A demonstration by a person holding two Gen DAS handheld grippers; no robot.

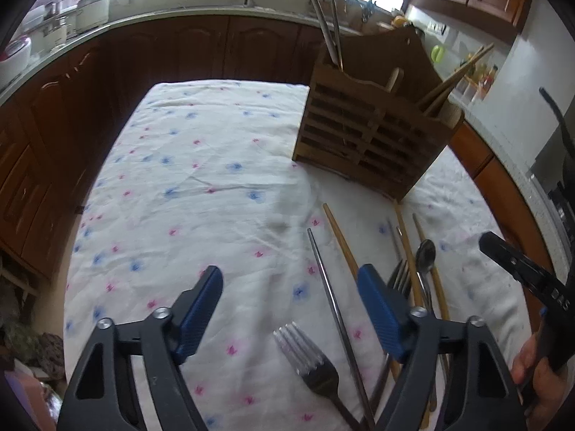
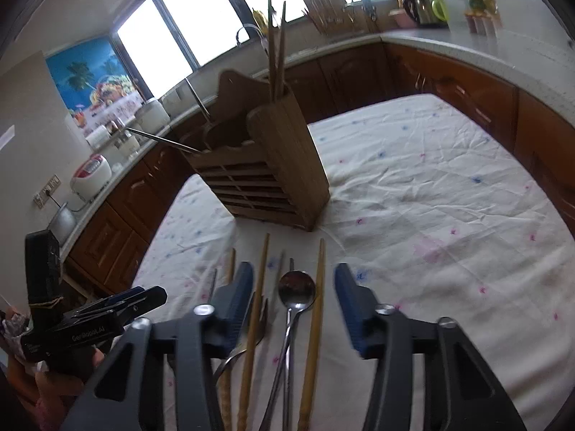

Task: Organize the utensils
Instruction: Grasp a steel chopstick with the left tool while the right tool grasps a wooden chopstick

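Claws, two, both with blue pads standing apart and nothing pressed between them. Right claw (image 2: 293, 296): hangs over the loose pile, straddling a steel spoon (image 2: 296, 287) and two wooden chopsticks (image 2: 316, 309), one just inside each pad. Left claw (image 1: 289, 301): hangs over a steel chopstick (image 1: 329, 287), with a fork (image 1: 309, 359) lying nearer the camera between its arms and a second fork (image 1: 400, 276) just behind its right pad.

Loose utensils: crowded side by side and partly crossed on the cloth-covered bench (image 1: 201, 179), in front of the holder.

Wooden utensil holder (image 1: 370, 136): upright on the bench beyond the pile, slatted front, several compartments. Steel chopsticks (image 1: 325, 25) lean from one end compartment, wooden chopsticks (image 1: 452, 79) from the other; a pale wooden handle (image 1: 394, 79) stands between.

Hazards, judged:
- Right claw may close on the spoon together with a chopstick, since all lie within its span; a mixed grab would slip or land in the wrong compartment.
- The spoon handle crosses its neighbours nearer the camera; lifting it could drag or flick them.
- The thin steel chopstick lies flat on soft, wrinkled cloth; pads may pinch fabric or roll it aside.
- Both claws work the same small pile, so they may collide.
- Long pieces leaning in the holder could be knocked, or the holder tipped, at insertion.
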